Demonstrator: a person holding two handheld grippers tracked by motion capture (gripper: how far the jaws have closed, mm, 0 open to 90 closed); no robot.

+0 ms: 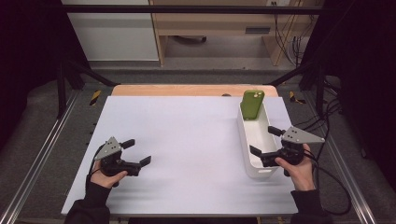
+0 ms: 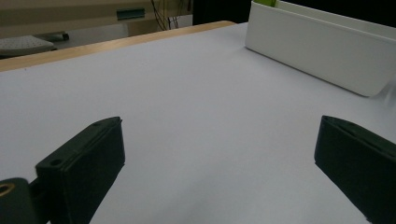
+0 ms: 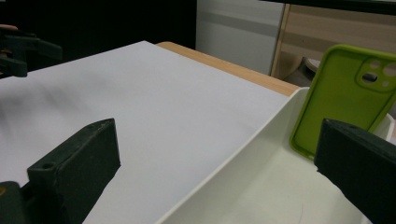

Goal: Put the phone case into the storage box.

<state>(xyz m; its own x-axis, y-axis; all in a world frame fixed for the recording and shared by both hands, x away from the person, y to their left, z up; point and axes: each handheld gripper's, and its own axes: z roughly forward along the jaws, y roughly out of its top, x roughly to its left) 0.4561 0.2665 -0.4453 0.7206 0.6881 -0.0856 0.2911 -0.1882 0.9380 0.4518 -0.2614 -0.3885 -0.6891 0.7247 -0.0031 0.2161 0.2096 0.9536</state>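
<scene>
A green phone case [image 1: 252,104] leans upright against the far end of a long white tray [image 1: 246,154] on the right side of the table. In the right gripper view the phone case [image 3: 343,95] stands inside the tray [image 3: 233,161], camera cutouts at its top. My right gripper [image 1: 261,140] hovers open over the tray's near half, its jaws wide apart and holding nothing [image 3: 217,161]. My left gripper [image 1: 139,151] is open low over the bare white tabletop at the front left, pointing toward the tray [image 2: 322,46], with nothing between its jaws [image 2: 219,154].
The white tabletop [image 1: 187,140] has a wooden strip [image 1: 187,90] along its far edge. Black frame bars and cables stand at both sides. Beyond the table are a wooden desk [image 1: 215,23] and a white cabinet [image 1: 112,32].
</scene>
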